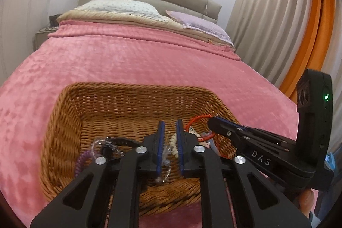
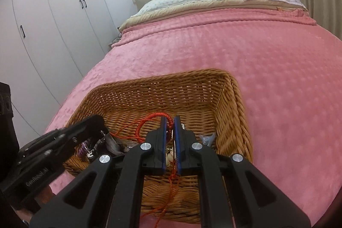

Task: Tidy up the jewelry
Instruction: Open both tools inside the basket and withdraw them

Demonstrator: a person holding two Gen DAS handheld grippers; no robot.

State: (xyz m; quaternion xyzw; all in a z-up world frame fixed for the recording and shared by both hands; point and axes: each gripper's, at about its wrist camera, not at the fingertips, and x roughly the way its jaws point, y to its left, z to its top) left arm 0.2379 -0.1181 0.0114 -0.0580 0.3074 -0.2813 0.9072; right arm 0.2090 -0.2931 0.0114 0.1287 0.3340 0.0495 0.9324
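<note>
A brown wicker basket (image 1: 70,121) sits on the pink bedspread and shows in both views (image 2: 239,121). My left gripper (image 1: 170,127) is inside it, narrowly open around a clear bead bracelet (image 1: 166,150) and a white bead bracelet (image 1: 174,145); a firm hold cannot be told. A purple coil band (image 1: 82,160) and clear beads (image 1: 100,143) lie to its left. My right gripper (image 2: 170,124) is shut on a red braided cord bracelet (image 2: 149,119), whose strings hang below. The right gripper also shows in the left wrist view (image 1: 213,123).
The pink bedspread (image 2: 256,52) spreads out around the basket. Pillows (image 1: 119,5) and a grey headboard are at the far end. White wardrobes (image 2: 53,14) stand to the left, curtains (image 1: 277,14) to the right. A pale blue clip (image 2: 206,139) lies in the basket's right corner.
</note>
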